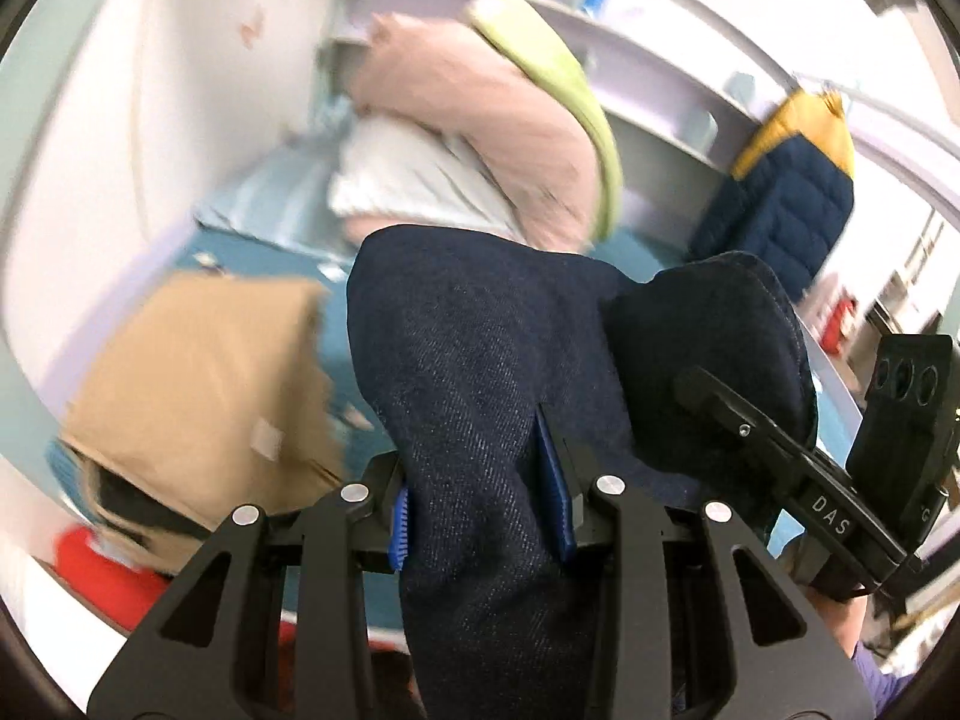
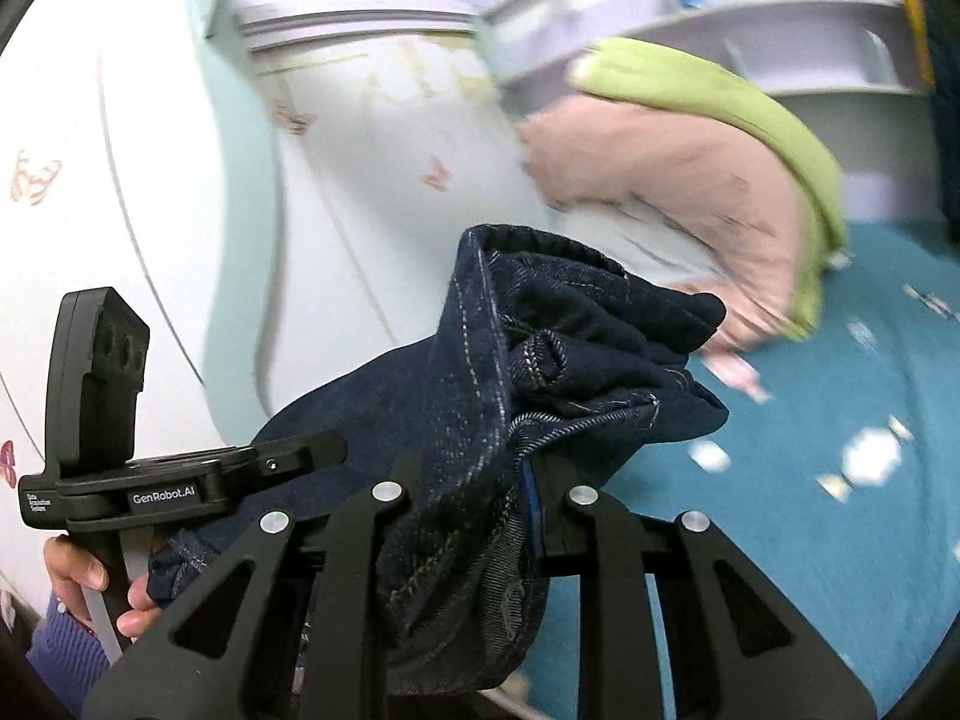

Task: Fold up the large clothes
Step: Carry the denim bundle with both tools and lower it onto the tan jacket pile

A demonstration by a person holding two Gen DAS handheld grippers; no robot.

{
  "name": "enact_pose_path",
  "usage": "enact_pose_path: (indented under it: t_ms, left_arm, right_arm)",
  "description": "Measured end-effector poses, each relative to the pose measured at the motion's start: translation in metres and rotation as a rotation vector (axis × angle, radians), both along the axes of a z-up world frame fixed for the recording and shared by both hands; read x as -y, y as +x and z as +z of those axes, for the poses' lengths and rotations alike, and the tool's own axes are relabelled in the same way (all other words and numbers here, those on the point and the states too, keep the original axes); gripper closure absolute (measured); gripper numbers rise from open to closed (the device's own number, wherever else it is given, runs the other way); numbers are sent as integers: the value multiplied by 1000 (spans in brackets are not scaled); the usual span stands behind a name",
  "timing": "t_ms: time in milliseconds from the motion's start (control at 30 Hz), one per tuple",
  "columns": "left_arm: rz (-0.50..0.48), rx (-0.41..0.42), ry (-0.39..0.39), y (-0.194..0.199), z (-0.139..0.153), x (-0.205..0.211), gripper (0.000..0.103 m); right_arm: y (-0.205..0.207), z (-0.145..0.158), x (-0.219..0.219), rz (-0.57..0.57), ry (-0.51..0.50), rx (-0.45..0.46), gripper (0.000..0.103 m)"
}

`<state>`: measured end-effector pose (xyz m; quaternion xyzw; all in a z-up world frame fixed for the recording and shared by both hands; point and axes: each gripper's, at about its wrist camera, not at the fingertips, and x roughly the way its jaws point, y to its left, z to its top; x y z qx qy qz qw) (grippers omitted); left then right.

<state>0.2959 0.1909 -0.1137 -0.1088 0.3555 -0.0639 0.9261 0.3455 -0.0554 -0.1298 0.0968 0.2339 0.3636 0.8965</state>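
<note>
I have the dark denim jeans [image 1: 480,360] clamped in both tools, lifted over the teal bedsheet [image 2: 840,480]; my left gripper [image 1: 480,504] pinches a plain fold between its blue pads, and my right gripper [image 2: 468,498] bites the stitched waistband end; both jaws are narrow on cloth. To fold well, I judge I should keep the span taut, level the two grips, then lay the jeans flat toward 12 o'clock, short of the pink bedding pile [image 2: 690,192]. Readable: "GenRobot.AI" at 8 o'clock in the right view; "DAS" at 4 o'clock in the left view.
</note>
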Motion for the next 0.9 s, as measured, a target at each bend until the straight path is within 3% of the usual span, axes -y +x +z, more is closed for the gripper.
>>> enact_pose_path:
  t_ms: [167,300,367,433,467,533,600,700,767,900]
  left_arm:
    - [70,70,56,21,23,-77,69]
    - [119,99,101,39,22,-138,69]
    - [136,65,102,46,8,-168,67]
    - [161,-21,104,56,-21,-199,65]
    - [185,-101,105,65,-46,-216,63]
    - [224,-241,134,79,-90,-235,59]
    - [280,-299,154,80,-125,-245,57]
    - [364,-250,98,64,-132,-252,37]
    - [401,-238,91,56,-131,-254,21]
    - [437,-253,139,44,-122,-245,21]
  right_arm:
    - [37,16,-87,64,53,47,84]
    - [61,5,-146,92,86,7,84]
    - [66,-16,-172,107,55,-27,82]
    - [73,-47,-194,122,8,-110,77]
    - [78,-71,-204,132,-25,-174,76]
    - [83,-108,-210,143,-65,-272,71]
    - [85,-138,-211,146,-95,-346,65]
    - [80,-150,-203,151,-116,-384,52]
    - [79,-151,-195,125,-114,-391,48]
    - [77,-155,-179,73,-137,-448,45]
